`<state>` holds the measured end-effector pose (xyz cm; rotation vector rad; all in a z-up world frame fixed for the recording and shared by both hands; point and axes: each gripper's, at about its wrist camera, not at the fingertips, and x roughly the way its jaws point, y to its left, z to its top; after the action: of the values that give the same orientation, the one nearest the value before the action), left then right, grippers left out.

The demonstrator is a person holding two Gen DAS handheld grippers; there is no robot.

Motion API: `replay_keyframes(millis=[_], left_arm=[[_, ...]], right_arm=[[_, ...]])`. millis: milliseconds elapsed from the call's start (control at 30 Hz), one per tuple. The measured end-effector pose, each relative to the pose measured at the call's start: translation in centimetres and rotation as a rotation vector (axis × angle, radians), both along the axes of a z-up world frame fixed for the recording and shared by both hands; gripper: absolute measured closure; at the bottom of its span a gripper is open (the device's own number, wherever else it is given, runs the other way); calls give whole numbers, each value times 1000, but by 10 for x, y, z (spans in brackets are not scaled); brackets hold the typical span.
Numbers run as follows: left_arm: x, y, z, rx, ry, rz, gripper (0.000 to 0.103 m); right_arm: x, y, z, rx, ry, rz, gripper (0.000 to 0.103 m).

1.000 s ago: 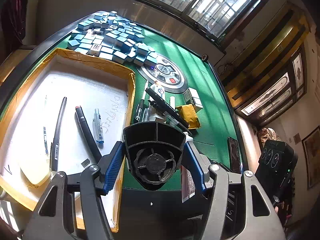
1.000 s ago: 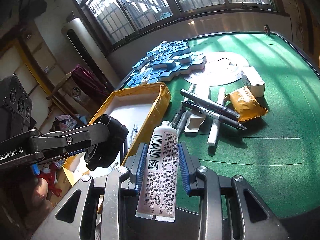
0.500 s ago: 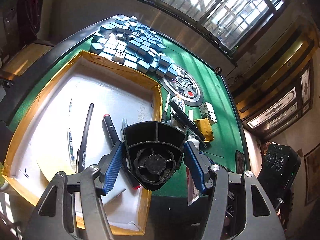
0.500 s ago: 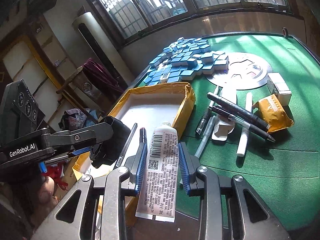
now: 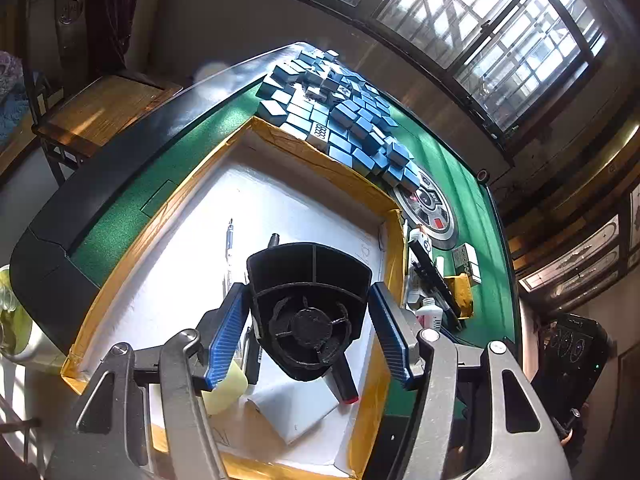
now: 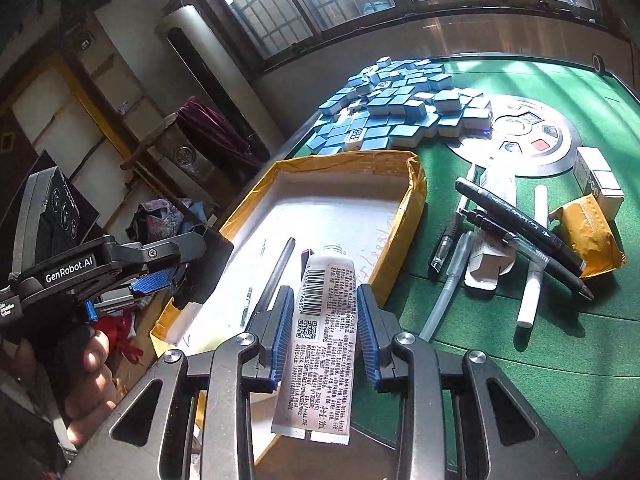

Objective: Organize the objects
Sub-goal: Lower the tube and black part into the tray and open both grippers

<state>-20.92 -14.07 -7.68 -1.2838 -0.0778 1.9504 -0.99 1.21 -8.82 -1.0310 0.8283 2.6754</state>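
the left gripper [image 5: 308, 316] clamped a black fan-shaped piece [image 5: 308, 304] above the yellow-rimmed tray [image 5: 320, 160]. the right gripper [image 6: 325, 332] squeezed a white tube [image 6: 324, 336] over the tray's near right edge, left of the loose pens [image 6: 520, 220].

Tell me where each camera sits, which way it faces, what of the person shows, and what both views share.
Left wrist: on the left gripper, looking down along its fingers into the yellow-rimmed tray; a black fan-shaped part sits between them.
Right wrist: on the right gripper, facing the tray and green table, clamping a white tube; a hand shows.
Shared: tray, blue tiles, pens.
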Motion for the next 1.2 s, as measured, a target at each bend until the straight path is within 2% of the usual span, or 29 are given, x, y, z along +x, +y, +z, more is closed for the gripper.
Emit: replay_keyframes(millis=[267,500,833,1200], left_arm=[[-29,-8,-25,-87,-4,66,42],[-39,-11,-42,-127,-21,62,42],[-40,-9,-57,-204,-9,48,42],[-39,-12,-56,-208,11,53,42]], right_arm=[[-28,0,-2,14,-11,16,75],[-58,11,-9,4,-33,16,75],[-91,19,-20,71,-101,8,75],[-105,23,-34,145,-198,-37,74]])
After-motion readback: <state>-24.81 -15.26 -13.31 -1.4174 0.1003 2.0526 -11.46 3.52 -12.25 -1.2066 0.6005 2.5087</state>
